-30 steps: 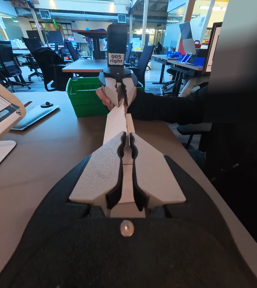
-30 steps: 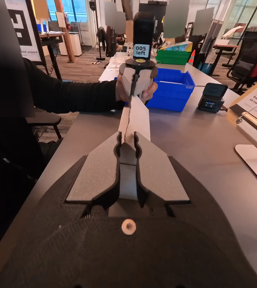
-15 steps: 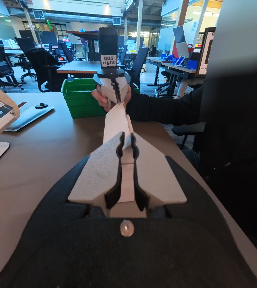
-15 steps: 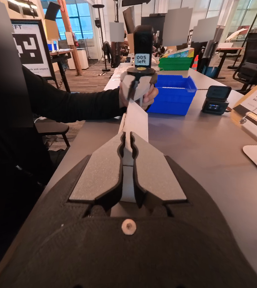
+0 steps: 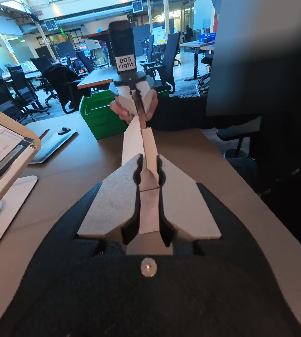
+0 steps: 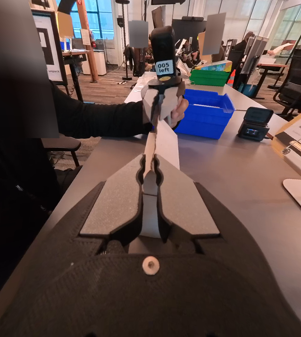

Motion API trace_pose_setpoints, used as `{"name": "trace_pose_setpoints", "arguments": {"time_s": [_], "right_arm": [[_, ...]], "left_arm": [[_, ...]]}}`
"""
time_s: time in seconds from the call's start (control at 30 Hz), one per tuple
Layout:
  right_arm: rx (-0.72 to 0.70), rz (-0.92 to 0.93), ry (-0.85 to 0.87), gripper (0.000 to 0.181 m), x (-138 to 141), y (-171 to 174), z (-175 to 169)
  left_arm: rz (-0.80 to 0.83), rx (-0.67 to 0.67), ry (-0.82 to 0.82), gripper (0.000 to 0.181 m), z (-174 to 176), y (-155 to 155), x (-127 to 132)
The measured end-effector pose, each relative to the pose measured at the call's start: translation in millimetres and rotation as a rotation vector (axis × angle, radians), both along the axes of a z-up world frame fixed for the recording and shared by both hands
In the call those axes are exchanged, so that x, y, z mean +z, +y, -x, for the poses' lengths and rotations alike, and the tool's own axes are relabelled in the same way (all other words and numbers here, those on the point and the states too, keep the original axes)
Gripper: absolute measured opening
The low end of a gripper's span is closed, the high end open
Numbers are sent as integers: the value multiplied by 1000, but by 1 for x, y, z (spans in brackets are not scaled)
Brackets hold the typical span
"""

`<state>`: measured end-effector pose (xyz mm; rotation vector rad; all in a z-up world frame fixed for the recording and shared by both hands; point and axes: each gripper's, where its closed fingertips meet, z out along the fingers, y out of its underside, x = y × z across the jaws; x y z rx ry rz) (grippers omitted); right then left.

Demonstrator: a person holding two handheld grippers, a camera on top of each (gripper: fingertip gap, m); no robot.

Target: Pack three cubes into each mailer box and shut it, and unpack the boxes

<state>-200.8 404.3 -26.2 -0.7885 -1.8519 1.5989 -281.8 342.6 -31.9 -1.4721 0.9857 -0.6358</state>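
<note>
I am pinching a flat white mailer box [image 5: 137, 144] between my left claw [image 5: 148, 158] and right claw [image 6: 148, 158], mid-frame above the counter [image 5: 73, 164]. It looks light, bendy cardboard; I am gripping its end flaps.

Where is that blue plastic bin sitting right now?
In the right wrist view, the blue bin sits on the grey table, right of centre, just behind the left gripper and left of a small black device.

A green bin [image 5: 98, 118] is seen on the brown table [image 5: 69, 164]. A blue bin [image 6: 206, 116] and a small black device [image 6: 253, 124] are set nearby.
</note>
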Motion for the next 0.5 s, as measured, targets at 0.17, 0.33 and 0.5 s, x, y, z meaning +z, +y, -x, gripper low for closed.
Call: {"name": "trace_pose_setpoints", "arguments": {"time_s": [0.17, 0.33, 0.5], "right_arm": [[-5, 7, -11, 3, -1, 1, 1], [-9, 1, -20, 1, -4, 2, 2], [1, -6, -42, 2, -7, 1, 2]], "left_arm": [[12, 7, -17, 4, 2, 1, 1], [8, -3, -10, 4, 1, 0, -1], [23, -2, 8, 1, 1, 1, -5]]}}
